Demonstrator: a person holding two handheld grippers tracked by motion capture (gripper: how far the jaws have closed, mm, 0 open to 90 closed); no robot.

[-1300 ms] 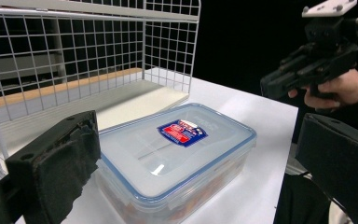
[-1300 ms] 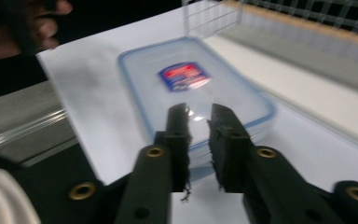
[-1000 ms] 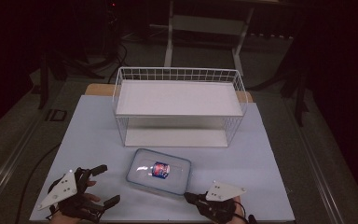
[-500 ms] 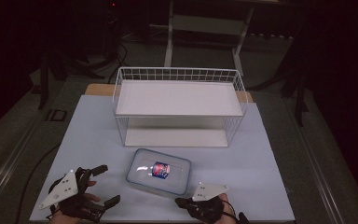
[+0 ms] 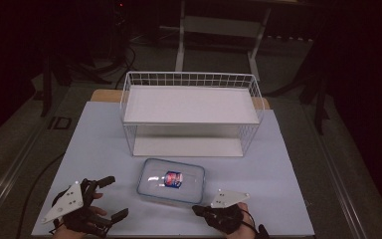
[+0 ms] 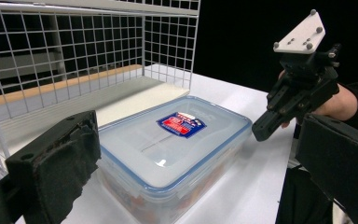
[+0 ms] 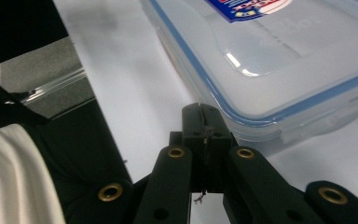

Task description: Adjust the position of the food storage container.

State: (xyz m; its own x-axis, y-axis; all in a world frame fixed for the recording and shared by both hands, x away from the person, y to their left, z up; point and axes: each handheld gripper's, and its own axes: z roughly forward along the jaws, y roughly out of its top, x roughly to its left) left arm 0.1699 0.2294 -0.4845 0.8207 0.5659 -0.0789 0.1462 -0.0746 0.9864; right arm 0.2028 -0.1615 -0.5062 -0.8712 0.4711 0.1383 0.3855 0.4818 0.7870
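- Table [image 5: 94,149]: white top, dark room around it.
- Wire shelf rack [image 5: 191,99]: far centre.
- Lidded plastic box [image 5: 171,180]: near centre, in front of rack.
- Left gripper [image 5: 110,198]: jaws spread, near left.
- Right gripper [image 5: 197,209]: jaws clenched together, at box's near right corner.

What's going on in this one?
A person holds tongs in each hand at a white table. A lidded plastic container with a red and blue label sits in front of a white wire rack. The right tongs are shut, tips at the container's near corner. The left tongs hang open to the container's left, not touching it. The lid looks in place.
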